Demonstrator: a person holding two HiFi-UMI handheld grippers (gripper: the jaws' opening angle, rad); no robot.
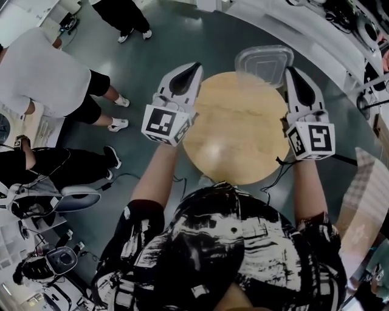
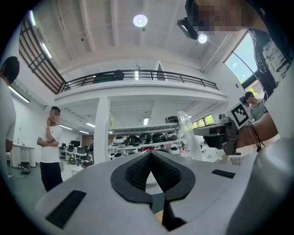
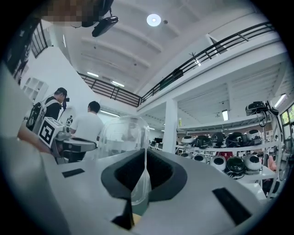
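A clear plastic container hangs over the far edge of a round wooden table. My right gripper is shut on that container's rim; in the right gripper view the thin clear wall is pinched between the jaws of the right gripper and rises in front of them. My left gripper hovers over the table's far left edge, shut with nothing in it. In the left gripper view the left gripper has its jaws meeting at the tips, and the container shows off to the right.
A person in a white shirt stands on the grey floor to the left, with another person's legs further back. Cables trail beside the table. Shelves of helmets line the room. A curved white counter runs behind the table.
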